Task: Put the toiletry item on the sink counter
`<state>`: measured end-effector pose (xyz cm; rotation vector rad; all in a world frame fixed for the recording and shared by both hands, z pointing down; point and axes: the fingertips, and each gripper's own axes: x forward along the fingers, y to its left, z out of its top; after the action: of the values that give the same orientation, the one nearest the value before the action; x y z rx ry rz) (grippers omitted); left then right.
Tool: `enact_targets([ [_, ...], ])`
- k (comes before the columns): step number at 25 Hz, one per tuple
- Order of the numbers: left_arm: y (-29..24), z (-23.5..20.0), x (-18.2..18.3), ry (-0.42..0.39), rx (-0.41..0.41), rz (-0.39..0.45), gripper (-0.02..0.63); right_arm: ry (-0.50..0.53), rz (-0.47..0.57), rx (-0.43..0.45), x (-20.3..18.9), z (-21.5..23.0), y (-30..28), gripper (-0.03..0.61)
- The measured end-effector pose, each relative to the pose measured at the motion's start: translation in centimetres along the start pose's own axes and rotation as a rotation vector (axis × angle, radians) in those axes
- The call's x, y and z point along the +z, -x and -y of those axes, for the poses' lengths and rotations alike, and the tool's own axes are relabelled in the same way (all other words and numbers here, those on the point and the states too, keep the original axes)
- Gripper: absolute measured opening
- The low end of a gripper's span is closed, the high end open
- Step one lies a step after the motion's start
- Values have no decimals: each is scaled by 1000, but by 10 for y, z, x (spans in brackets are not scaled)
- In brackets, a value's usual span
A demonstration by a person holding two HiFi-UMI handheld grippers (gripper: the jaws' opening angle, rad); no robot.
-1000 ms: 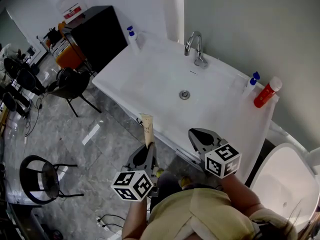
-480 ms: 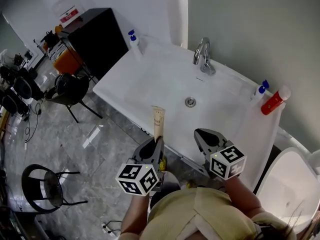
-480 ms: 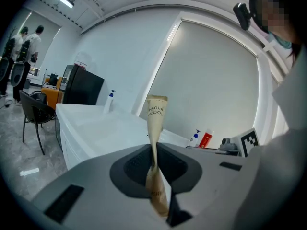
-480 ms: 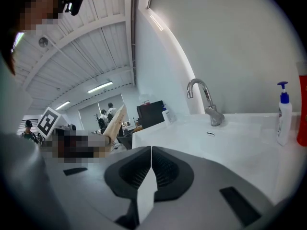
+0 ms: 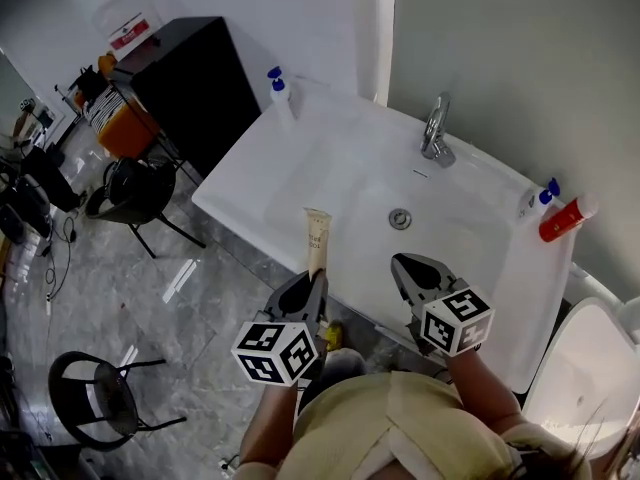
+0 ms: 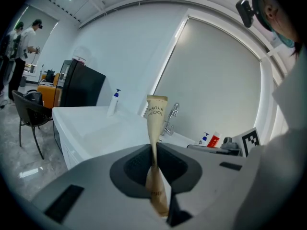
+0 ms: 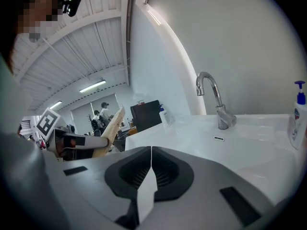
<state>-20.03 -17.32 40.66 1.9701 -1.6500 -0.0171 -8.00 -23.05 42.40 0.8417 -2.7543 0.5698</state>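
Note:
A beige paper toothbrush packet (image 5: 317, 239) stands up out of my left gripper (image 5: 306, 290), which is shut on its lower end; its top reaches over the front edge of the white sink counter (image 5: 250, 183). In the left gripper view the toothbrush packet (image 6: 155, 123) rises between the closed jaws toward the faucet (image 6: 171, 114). My right gripper (image 5: 408, 272) is shut on nothing, just in front of the counter edge below the drain (image 5: 400, 218). In the right gripper view, my right gripper (image 7: 150, 153) points at the basin, and the packet (image 7: 111, 131) shows at the left.
A faucet (image 5: 436, 128) stands at the basin's back. A pump bottle (image 5: 280, 90) sits on the counter's far left corner; another pump bottle (image 5: 541, 197) and a red bottle (image 5: 564, 219) are on the right. A black cabinet (image 5: 190, 73) and chairs (image 5: 130, 186) stand left, a toilet (image 5: 588, 368) right.
The view has shifted so the sink sits further right and closer. Both grippers have come forward to the counter's front edge, the left one still shut on the packet.

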Motion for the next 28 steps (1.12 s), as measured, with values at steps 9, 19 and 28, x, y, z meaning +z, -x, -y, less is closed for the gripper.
enact_targets([
  [9,-14,-56,33,-36,-8,-27,64,-8,-6,-52,15,-8,-48,28],
  [19,-37,-110,56,-61,-2,-72,64,-2,-18,-84,29,-8,-101,28],
  [28,-67,-153,84,-128,-6,-96,64,4,-38,-94,37,-7,-144,28],
])
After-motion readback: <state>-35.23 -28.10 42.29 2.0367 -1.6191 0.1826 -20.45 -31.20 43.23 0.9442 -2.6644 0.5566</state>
